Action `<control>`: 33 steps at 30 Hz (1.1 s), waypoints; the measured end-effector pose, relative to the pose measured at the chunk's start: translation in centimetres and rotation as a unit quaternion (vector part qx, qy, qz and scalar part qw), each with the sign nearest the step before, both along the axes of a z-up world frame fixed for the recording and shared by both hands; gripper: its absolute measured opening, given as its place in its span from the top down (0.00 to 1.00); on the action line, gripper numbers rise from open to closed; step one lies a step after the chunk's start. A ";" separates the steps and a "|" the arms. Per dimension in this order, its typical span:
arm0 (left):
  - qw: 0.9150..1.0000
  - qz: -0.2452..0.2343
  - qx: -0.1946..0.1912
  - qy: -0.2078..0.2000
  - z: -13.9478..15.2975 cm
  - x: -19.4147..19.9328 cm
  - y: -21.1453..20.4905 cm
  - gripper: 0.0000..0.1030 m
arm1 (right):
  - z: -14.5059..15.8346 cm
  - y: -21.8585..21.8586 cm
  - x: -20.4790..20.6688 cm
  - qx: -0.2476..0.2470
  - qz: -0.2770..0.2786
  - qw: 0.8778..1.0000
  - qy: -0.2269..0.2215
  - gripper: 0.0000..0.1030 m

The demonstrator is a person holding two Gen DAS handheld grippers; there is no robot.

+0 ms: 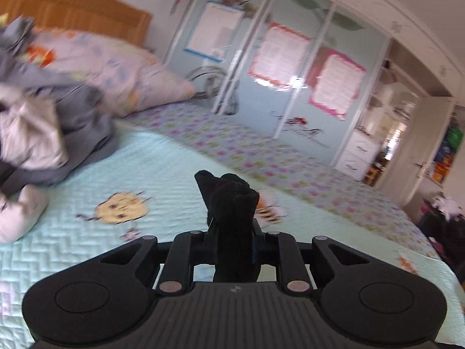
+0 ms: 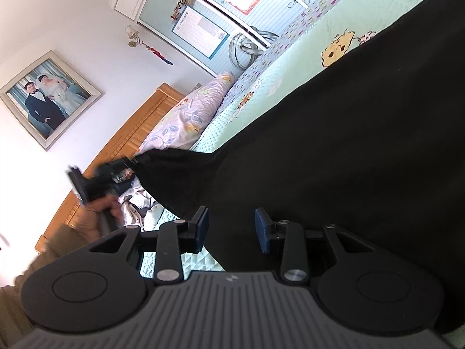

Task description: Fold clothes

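A black garment hangs stretched over the bed and fills the right half of the right wrist view. My left gripper is shut on a bunched corner of the black garment, which sticks up between its fingers. In the right wrist view a hand holds that left gripper at the garment's far corner, blurred. My right gripper is open, its blue pads apart just in front of the black cloth; nothing is pinched between them.
The bed has a mint quilt with cartoon prints. A pile of grey and white clothes lies at its head beside a floral pillow and a wooden headboard. A sliding-door wardrobe runs along the far side.
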State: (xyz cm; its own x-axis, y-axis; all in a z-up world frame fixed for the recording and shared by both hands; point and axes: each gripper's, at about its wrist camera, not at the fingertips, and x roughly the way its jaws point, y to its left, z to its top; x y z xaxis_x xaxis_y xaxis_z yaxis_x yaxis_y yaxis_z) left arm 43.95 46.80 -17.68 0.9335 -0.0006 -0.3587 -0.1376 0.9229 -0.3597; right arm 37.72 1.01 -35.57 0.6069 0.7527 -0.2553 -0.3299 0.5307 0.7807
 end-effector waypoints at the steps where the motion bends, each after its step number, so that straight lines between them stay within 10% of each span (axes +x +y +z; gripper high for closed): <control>1: 1.000 -0.015 0.005 -0.007 1.2 -0.2 -1.5 0.80 | 0.2 -0.1 -0.2 -0.003 -0.003 1.000 -0.002 0.61; 7: 0.988 -0.135 0.067 -0.028 4.6 -2.0 -14.6 0.80 | 1.3 -4.4 -3.3 -0.002 -0.042 0.999 -0.013 0.48; 15: 0.935 -0.259 0.213 0.113 -10.2 -3.6 -30.8 0.80 | 1.6 -13.2 -8.6 0.021 -0.116 0.993 -0.018 0.42; 19: 0.907 -0.253 0.324 0.088 -13.1 -6.1 -33.5 0.77 | 1.6 -15.4 -9.6 0.028 -0.133 0.990 -0.037 0.42; 26: 0.891 -0.232 0.379 0.097 -13.6 -6.7 -36.0 0.62 | 1.0 -16.2 -9.6 0.046 -0.121 0.991 -0.037 0.42; 30: 0.900 -0.220 0.363 0.097 -12.5 -5.9 -37.1 0.60 | 1.0 -17.1 -9.6 0.055 -0.127 0.990 -0.029 0.41; 33: 0.885 -0.246 0.385 0.088 -12.7 -6.4 -37.8 0.50 | 0.8 -17.5 -9.7 0.062 -0.136 0.989 -0.019 0.41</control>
State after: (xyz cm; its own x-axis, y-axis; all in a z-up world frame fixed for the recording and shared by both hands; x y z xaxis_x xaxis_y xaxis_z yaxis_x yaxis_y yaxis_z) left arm 37.58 9.00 -30.39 0.8182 -0.0832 -0.5688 0.3573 0.8488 0.3898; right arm 28.01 -16.51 -34.72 0.7980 0.5851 -0.1444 -0.2187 0.5044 0.8353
